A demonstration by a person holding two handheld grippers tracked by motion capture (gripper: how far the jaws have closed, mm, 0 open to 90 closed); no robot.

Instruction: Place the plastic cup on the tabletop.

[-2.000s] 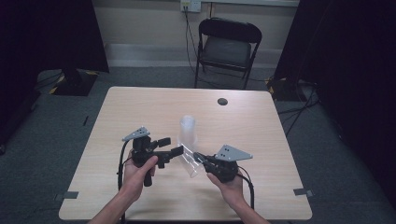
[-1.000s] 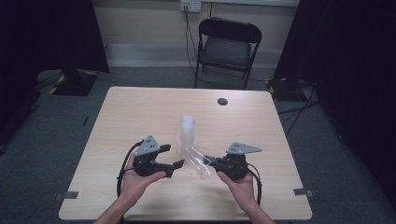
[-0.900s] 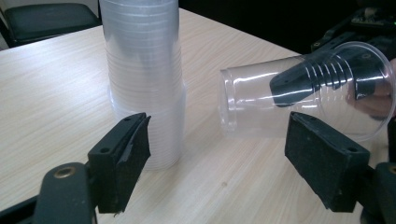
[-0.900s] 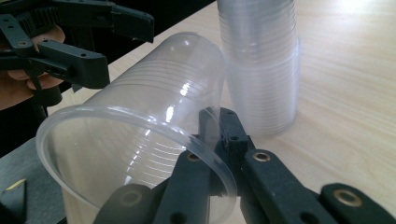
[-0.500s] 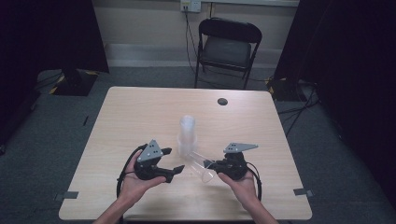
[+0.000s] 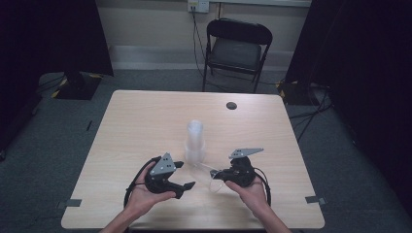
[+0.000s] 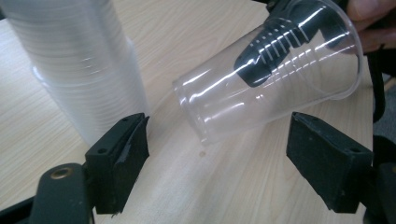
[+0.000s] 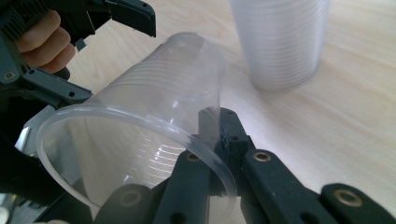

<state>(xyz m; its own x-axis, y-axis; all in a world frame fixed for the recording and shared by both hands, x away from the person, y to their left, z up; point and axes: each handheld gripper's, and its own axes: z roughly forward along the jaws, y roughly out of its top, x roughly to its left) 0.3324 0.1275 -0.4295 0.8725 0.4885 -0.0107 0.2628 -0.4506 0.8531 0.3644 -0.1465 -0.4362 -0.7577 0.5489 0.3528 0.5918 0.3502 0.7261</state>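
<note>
Cup [image 7: 268, 77], clear thin plastic, is pinched by the right gripper [image 6: 219, 173] at its rim wall, one jaw inside and one outside, as the right gripper view shows [image 8: 140, 154]. It sits low over the table [image 6: 145, 116] at about 5 o'clock from the stack [image 6: 195, 141], between the two grippers. Judged very light, springy and easily crushed; walls look slick, so the rolled rim or the ribbed band just under it is the stiffest place to hold, with a gentle squeeze. Long axis lies near horizontal, slightly tilted: base points toward the stack at roughly 10 o'clock in the high view, mouth back toward the right hand [image 6: 248, 191]. Left gripper [image 6: 187, 175] stands wide open, empty, its jaws either side of the cup's base end and not touching. The stack stands upright, apart from the cup.
</note>
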